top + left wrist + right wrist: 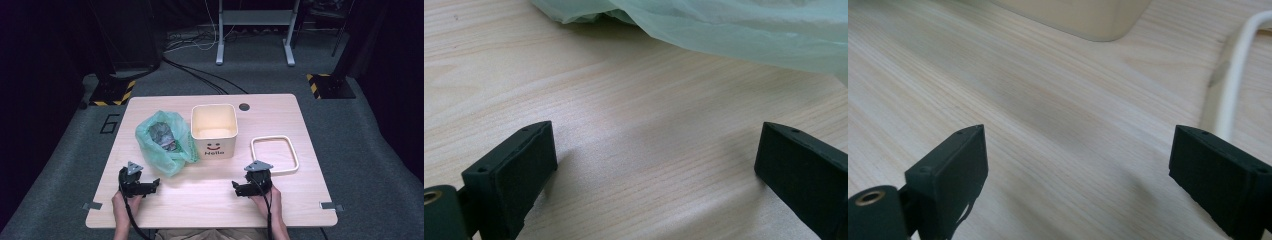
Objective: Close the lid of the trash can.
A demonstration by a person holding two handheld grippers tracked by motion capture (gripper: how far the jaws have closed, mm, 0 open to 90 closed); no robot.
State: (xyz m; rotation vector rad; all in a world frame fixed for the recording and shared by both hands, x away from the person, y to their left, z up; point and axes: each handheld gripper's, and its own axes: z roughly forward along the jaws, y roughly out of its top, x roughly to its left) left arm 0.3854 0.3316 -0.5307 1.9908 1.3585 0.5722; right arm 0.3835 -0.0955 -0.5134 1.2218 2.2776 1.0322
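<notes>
A green plastic bag with dark contents lies on the left of the wooden table. It leans against a cream bin that bears a smiley and "Hello". A white square frame lies flat to the bin's right. My left gripper rests near the table's front, just below the bag, open with nothing between its fingers. In the left gripper view the bag lies ahead of the open left gripper. My right gripper stands open and empty just in front of the frame. Its own view shows the right gripper, the bin's corner and the frame's edge.
A round cable hole sits at the table's back edge. Two metal brackets mark the front corners. Beyond the table are cables, a stand's legs and hazard-striped bases on grey carpet.
</notes>
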